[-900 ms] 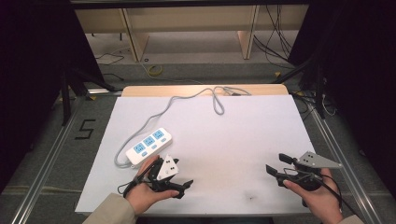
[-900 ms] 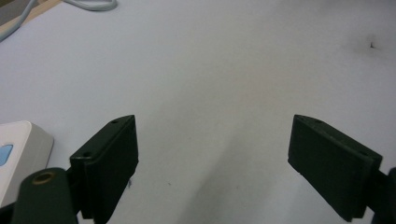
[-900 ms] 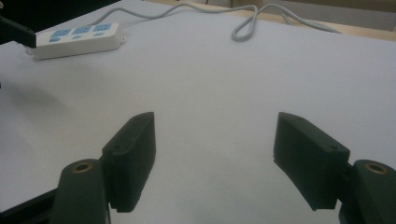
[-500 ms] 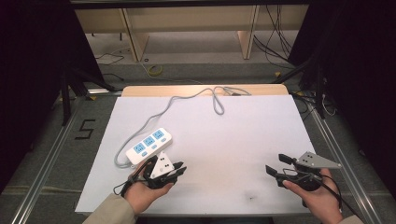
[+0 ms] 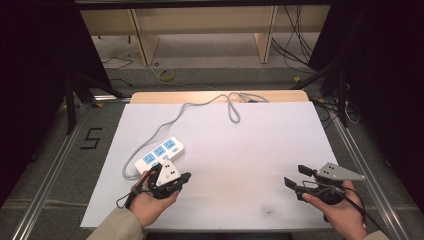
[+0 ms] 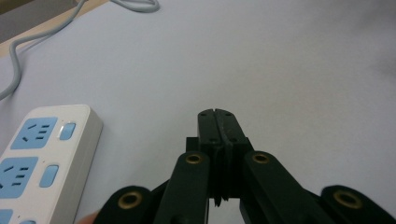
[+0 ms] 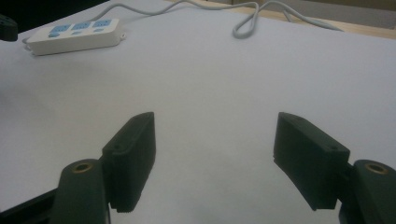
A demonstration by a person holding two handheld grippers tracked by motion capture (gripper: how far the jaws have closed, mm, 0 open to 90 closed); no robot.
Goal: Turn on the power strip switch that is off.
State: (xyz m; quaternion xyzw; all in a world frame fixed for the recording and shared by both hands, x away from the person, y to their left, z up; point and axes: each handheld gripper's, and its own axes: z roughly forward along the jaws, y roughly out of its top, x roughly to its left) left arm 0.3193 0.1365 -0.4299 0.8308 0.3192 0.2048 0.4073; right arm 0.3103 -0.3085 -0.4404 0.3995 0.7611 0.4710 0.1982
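High view — white table point(image 5: 240, 165); power strip point(image 5: 159, 152) near left; shelving point(image 5: 200, 25) behind.

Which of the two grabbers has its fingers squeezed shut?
The left gripper, the one right beside the white power strip. Its two black fingers press flat together with nothing between them, while the right gripper holds its fingers wide apart.
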